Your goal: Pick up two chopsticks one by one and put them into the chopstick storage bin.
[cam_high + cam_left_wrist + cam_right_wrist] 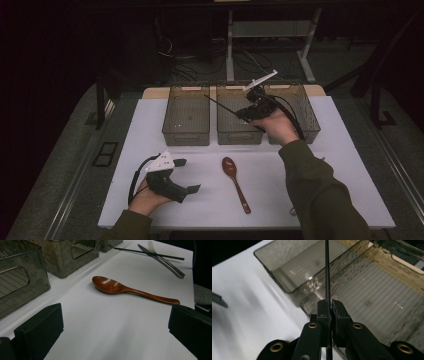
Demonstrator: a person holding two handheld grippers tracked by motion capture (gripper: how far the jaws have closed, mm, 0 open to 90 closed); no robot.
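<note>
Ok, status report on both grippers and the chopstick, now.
Right gripper shut on black chopstick, over middle bin. Left gripper open, resting on table. Wooden spoon lies clear of both.

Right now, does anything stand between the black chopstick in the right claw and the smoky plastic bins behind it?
Nothing visible does: the right claw holds the thin black chopstick above the open-topped smoky plastic bins.

Right claw (pixel 248 114) pinches a black chopstick (pixel 225 107) above the middle bin (pixel 239 132).
</note>
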